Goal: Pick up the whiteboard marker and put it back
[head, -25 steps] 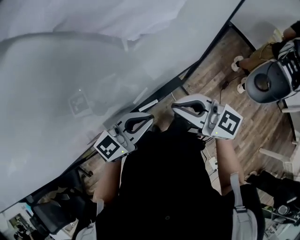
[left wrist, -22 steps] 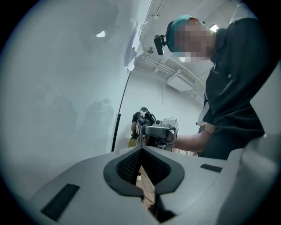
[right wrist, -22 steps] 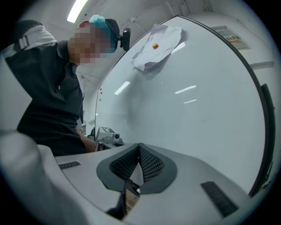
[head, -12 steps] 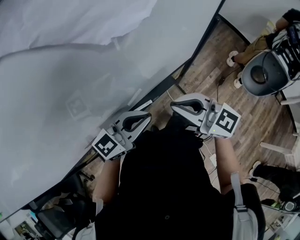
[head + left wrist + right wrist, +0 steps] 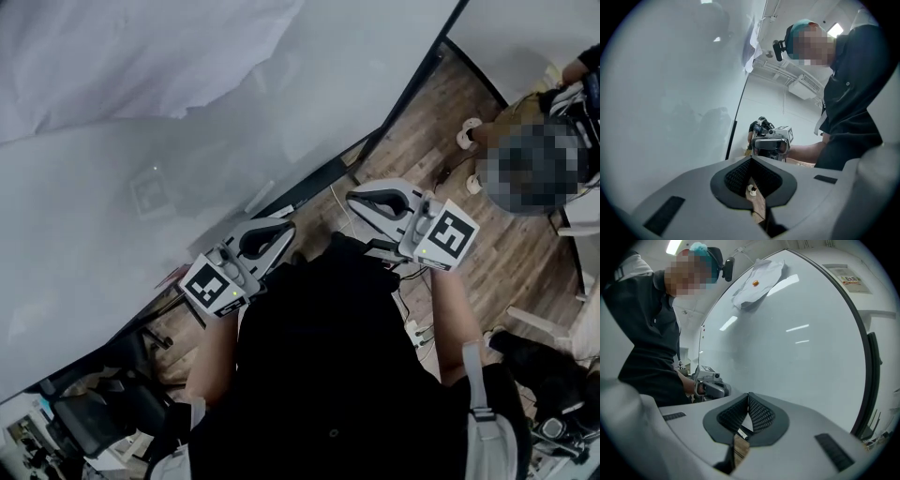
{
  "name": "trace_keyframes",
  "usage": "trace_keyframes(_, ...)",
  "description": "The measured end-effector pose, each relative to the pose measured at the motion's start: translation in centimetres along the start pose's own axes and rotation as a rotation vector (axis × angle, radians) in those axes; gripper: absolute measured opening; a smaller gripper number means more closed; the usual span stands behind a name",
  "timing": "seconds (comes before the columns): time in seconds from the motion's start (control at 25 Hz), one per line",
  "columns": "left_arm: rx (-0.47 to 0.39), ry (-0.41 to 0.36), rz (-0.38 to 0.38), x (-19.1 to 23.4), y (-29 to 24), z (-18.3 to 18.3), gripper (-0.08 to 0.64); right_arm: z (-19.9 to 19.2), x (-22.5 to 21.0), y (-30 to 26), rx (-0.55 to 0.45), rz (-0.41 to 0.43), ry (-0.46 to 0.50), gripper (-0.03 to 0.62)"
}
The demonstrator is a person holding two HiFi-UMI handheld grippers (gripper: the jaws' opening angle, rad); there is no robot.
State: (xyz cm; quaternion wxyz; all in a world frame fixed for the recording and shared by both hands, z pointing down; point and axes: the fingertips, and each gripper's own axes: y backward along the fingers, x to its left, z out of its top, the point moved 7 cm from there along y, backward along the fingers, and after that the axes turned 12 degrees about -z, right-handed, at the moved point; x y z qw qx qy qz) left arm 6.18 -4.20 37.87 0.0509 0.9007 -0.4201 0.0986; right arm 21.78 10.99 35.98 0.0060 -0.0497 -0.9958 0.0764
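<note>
While I hold both tools close to my chest, the left gripper (image 5: 281, 230) and right gripper (image 5: 356, 197) each have their jaws clenched tip to tip on nothing, so neither carries anything. Just beyond them, what may be the whiteboard marker (image 5: 260, 197), a pale slim sliver, lies on the dark rail (image 5: 309, 183) under the whiteboard (image 5: 141, 112), though I cannot be sure. I judge it light, stiff and smooth enough to roll, so I would pinch across mid-barrel, not the cap.
</note>
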Motion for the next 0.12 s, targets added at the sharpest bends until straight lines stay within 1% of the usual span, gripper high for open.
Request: trace_keyframes(0.12, 0.0, -0.001, 0.021, 0.4, -0.59, 0.19, 0.012, -0.15, -1.11, -0.35, 0.018, 0.006, 0.005, 0.018)
